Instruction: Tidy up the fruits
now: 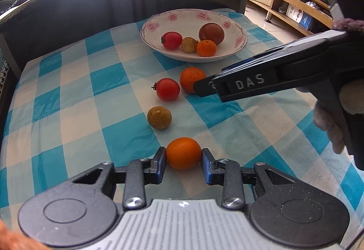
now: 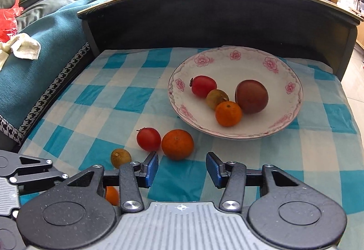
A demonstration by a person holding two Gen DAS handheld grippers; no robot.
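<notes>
On the blue-and-white checked cloth (image 1: pixel 75 99) covering the bench, a dull olive-brown fruit (image 1: pixel 159 117) lay leftmost, with a glossy red fruit (image 1: pixel 168 88) beyond it, its dark stem pointing left, touching a rough-skinned orange (image 1: pixel 192 79). A smooth, bright orange (image 1: pixel 183 153) sat nearest, on the cloth. Farther right stood the white bowl (image 1: pixel 159 22) with pink flowers on its rim, holding a red fruit, a small olive one, a small orange and a large brownish-red fruit. The left tongs (image 1: pixel 183 164) were closed to the smooth orange's width, both blue pads against its sides. The right tongs (image 2: pixel 181 169) were spread wide and held nothing, just short of the rough-skinned orange.
</notes>
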